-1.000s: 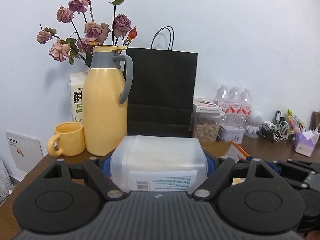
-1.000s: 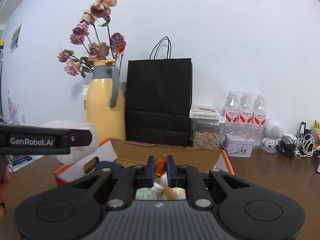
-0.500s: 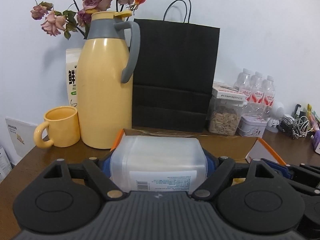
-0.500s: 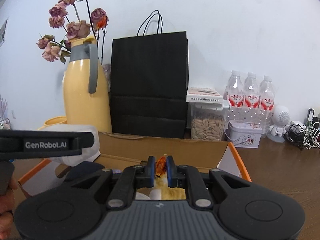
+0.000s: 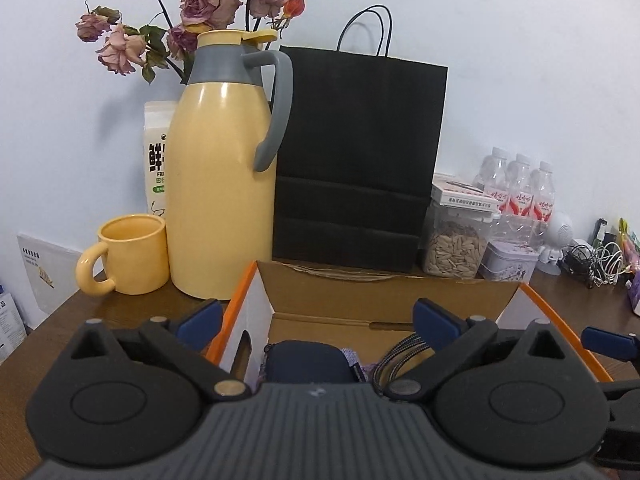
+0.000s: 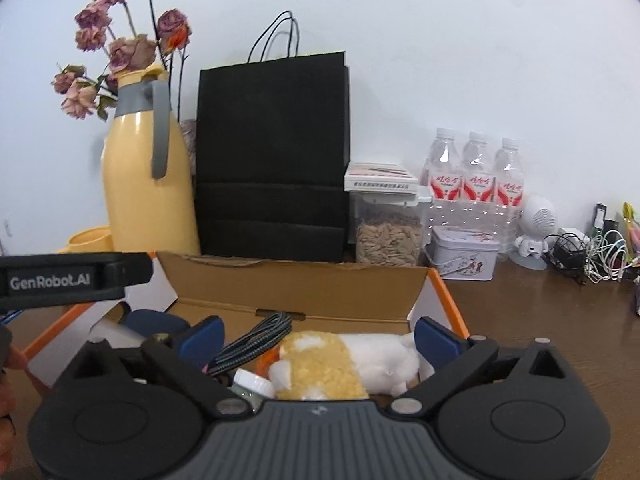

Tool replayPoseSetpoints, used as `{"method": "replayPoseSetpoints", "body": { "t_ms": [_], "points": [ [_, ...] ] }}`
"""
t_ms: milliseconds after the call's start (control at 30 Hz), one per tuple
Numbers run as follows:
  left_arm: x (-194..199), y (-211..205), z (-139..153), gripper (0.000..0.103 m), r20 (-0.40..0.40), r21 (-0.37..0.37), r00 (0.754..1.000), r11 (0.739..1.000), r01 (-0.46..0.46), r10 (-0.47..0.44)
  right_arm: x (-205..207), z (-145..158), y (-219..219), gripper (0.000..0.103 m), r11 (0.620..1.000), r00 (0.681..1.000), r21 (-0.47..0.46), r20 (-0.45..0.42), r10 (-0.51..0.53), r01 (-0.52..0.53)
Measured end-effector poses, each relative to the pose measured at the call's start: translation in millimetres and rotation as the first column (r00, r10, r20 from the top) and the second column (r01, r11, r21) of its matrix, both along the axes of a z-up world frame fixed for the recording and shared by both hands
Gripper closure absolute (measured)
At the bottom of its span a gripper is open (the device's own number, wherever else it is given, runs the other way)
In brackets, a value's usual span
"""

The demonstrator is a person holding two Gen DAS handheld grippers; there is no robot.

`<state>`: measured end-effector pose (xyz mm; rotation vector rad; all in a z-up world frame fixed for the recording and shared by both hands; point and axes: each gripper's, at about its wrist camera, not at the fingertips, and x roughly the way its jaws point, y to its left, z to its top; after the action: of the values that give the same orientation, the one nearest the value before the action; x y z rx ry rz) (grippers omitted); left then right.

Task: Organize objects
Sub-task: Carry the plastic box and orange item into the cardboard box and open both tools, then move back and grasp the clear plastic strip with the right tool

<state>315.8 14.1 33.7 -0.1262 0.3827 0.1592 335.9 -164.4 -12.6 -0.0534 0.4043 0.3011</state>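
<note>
Left hand-held gripper [image 5: 316, 320]: I see its two blue-tipped fingers spread wide with nothing between them, hovering over the left half of the box.
Right hand-held gripper [image 6: 318, 336]: also spread wide and empty, above the right half of the box; the left tool's black body crosses the left edge of this view.
Cardboard box [image 5: 384, 292]: open, orange-edged, standing on the brown worktop [image 5: 132, 308] directly ahead of both tools.
Dark blue pouch [image 5: 306, 360]: lying inside the box at its left end.
Braided cable [image 6: 256, 340]: coiled in the middle of the box, just beside the pouch.
Plush toy [image 6: 348, 360]: white and tan, lying on its side in the right part of the box, below my right tool.
White-capped bottle [image 6: 252, 384]: in the box, touching the toy's left side; mostly hidden.
Yellow thermos jug [image 5: 222, 184]: upright behind the box's left corner, with a yellow mug [image 5: 130, 260] just left of it.
Black paper bag [image 5: 360, 160]: upright against the wall behind the box.
Seed jar [image 6: 388, 228]: right of the bag.
</note>
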Motion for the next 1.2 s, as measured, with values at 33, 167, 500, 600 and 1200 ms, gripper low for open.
{"method": "replayPoseSetpoints", "body": {
  "t_ms": [33,167,500,600,1200],
  "points": [
    [0.6,0.2,-0.3,0.000,-0.002,-0.001,1.000,1.000,-0.001,0.001,0.4,0.1,-0.5,0.001,1.000,1.000,0.003,-0.003,-0.002,0.002],
    [0.9,0.3,-1.2,0.000,-0.006,-0.001,1.000,1.000,-0.003,0.003,1.6,-0.1,-1.6,0.000,1.000,1.000,0.008,-0.008,-0.003,0.003],
    [-13.4,-1.4,7.1,0.000,0.009,-0.004,1.000,1.000,0.024,-0.024,-5.5,4.0,-3.9,0.000,1.000,1.000,-0.005,-0.006,0.008,-0.008],
    [-26.6,-2.0,14.4,0.000,0.020,0.000,0.999,0.999,0.047,-0.047,-16.9,7.9,-12.9,0.000,1.000,1.000,0.001,0.001,0.023,-0.023],
    [-100.8,10.3,-6.5,0.000,-0.050,0.027,0.996,0.996,0.080,-0.078,-89.2,3.9,-55.5,0.000,0.997,0.997,-0.039,0.032,0.072,-0.071]
  ]
}}
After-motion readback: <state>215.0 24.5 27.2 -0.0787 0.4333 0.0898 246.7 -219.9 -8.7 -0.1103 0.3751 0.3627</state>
